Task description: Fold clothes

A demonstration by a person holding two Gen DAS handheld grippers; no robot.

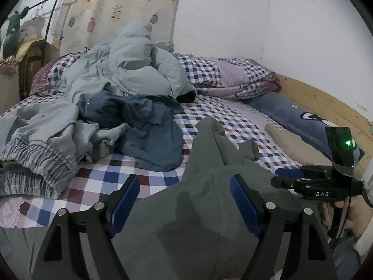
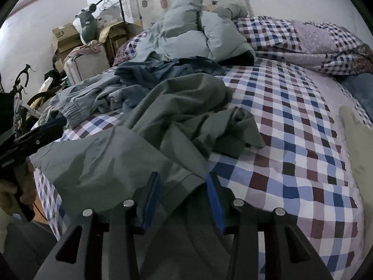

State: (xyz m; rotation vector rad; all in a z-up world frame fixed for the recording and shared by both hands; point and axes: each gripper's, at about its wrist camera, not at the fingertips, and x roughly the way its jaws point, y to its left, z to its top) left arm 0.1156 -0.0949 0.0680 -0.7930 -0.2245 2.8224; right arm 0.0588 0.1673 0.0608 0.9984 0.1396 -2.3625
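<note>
We hold both grippers wide apart at the near edge of the bed (image 2: 291, 140), left gripper (image 1: 184, 200) and right gripper (image 2: 183, 196) each straddling the grey-green garment (image 2: 177, 116), whose long axis runs away from us toward the far-left clothes pile (image 1: 121, 88).

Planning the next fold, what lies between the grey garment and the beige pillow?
Only bare checkered sheet lies between the grey garment and the beige pillow, clearest in the right wrist view.

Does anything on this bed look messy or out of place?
Yes. Unfolded clothes lie heaped on the checked bed: a pale puffy jacket, a crumpled blue garment, and a rumpled grey-green garment by both open claws.
</note>
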